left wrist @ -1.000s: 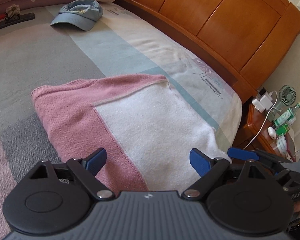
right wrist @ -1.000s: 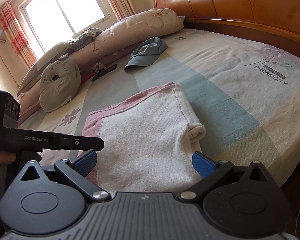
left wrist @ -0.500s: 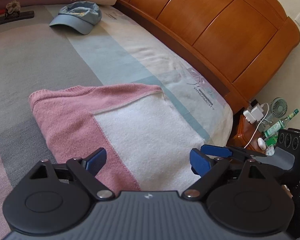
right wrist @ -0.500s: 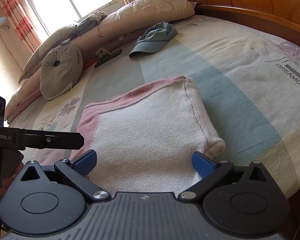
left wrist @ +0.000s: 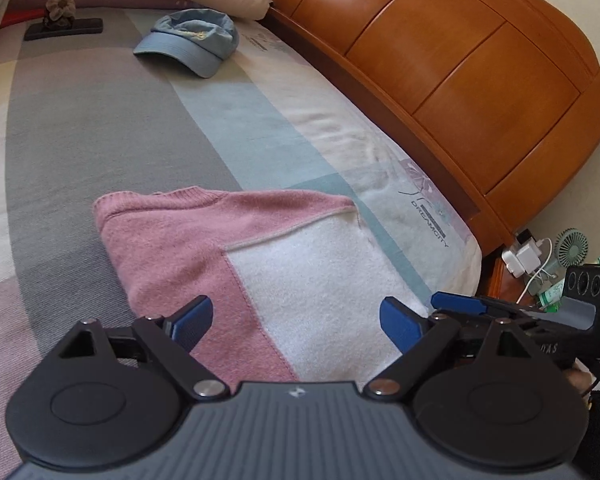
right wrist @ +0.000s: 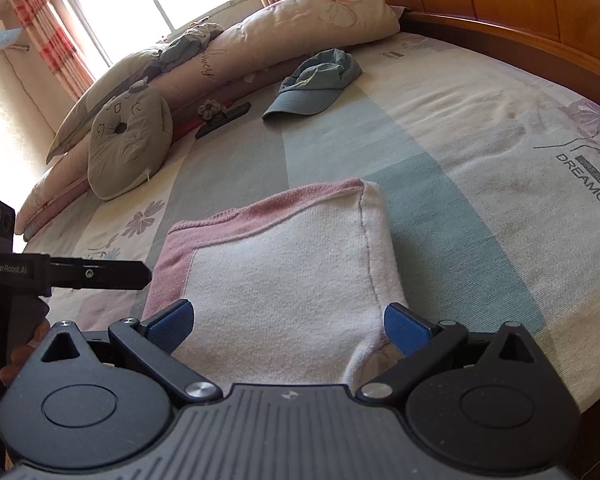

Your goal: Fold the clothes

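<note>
folded sweater on the bed

the left gripper (left wrist: 296,322) has its fingers wide and holds nothing. the sweater (left wrist: 260,264) lies folded in a thick rectangle on the striped bed (left wrist: 100,128), pink on its left and far edge, white on the rest. the right gripper (right wrist: 286,322) fingers are wide too, empty, over its near edge.

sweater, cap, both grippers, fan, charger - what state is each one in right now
pink and white sweater: folded into a compact stack, flat on the bed
blue cap: lying brim-out on the bed, crown crumpled
left gripper: open, empty
right gripper: open, empty
desk fan: upright; running or not, cannot tell
white charger: cable attached
</note>
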Tool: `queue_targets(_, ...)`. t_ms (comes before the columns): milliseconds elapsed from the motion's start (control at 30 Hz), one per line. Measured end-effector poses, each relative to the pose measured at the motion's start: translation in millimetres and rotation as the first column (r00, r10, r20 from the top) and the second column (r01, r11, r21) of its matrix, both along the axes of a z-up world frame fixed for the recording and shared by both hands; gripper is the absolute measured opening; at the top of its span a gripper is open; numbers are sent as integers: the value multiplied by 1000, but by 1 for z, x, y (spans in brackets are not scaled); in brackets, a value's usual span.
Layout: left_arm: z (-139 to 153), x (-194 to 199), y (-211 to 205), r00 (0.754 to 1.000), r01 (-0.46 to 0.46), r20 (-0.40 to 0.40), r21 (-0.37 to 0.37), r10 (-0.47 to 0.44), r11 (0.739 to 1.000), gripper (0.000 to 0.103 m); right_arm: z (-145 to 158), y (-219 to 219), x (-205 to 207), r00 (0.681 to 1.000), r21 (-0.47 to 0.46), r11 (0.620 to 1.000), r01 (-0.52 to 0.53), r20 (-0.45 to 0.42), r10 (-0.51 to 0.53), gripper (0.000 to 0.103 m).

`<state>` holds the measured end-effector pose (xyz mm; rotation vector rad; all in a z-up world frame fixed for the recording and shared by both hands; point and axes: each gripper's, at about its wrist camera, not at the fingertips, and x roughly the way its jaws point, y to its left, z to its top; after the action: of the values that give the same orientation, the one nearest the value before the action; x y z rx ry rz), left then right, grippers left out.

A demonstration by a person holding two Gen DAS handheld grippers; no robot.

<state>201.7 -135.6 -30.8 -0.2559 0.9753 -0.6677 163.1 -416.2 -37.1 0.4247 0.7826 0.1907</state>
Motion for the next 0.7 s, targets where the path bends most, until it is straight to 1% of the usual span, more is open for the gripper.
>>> queue_targets(67, -2, 1, 11, 999, -43, -28, -10, 43, 999, 90, -1, -20, 8, 999, 47, 999, 28, -34, -27, 103)
queue_targets(167, -12, 0, 24, 992, -89, -92, -10, 88, 996, 90, -9, -46, 25, 995, 145, 989, 18, -98, -3, 103)
queue_targets(233, -20, 0, 31, 984, -116, -138, -9, 113, 993, 90, -21, -60, 38, 987, 209, 978, 23, -163, 12, 103)
queue_targets(300, -30, 0, 39, 971, -146, -198, -29, 138, 989, 90, -34, -69, 49, 974, 263, 964, 30, -223, 31, 103)
queue_targets(400, -48, 2, 48, 942, -180, -299, -74, 151, 981, 90, -51, -75, 63, 951, 329, 944, 22, -298, 82, 103)
queue_targets(500, -65, 8, 50, 910, -204, -385, -94, 154, 974, 90, -61, -75, 71, 940, 388, 922, 0, -314, 132, 103)
queue_targets(567, -74, 13, 48, 891, -208, -433, -118, 138, 971, 90, -66, -73, 75, 935, 443, 896, -20, -310, 174, 103)
queue_targets(633, -78, 18, 44, 883, -215, -450, -140, 131, 967, 90, -71, -71, 79, 928, 484, 874, -39, -307, 211, 103)
queue_targets(700, -80, 24, 38, 887, -211, -445, -152, 124, 966, 90, -75, -69, 84, 927, 499, 865, -55, -297, 230, 103)
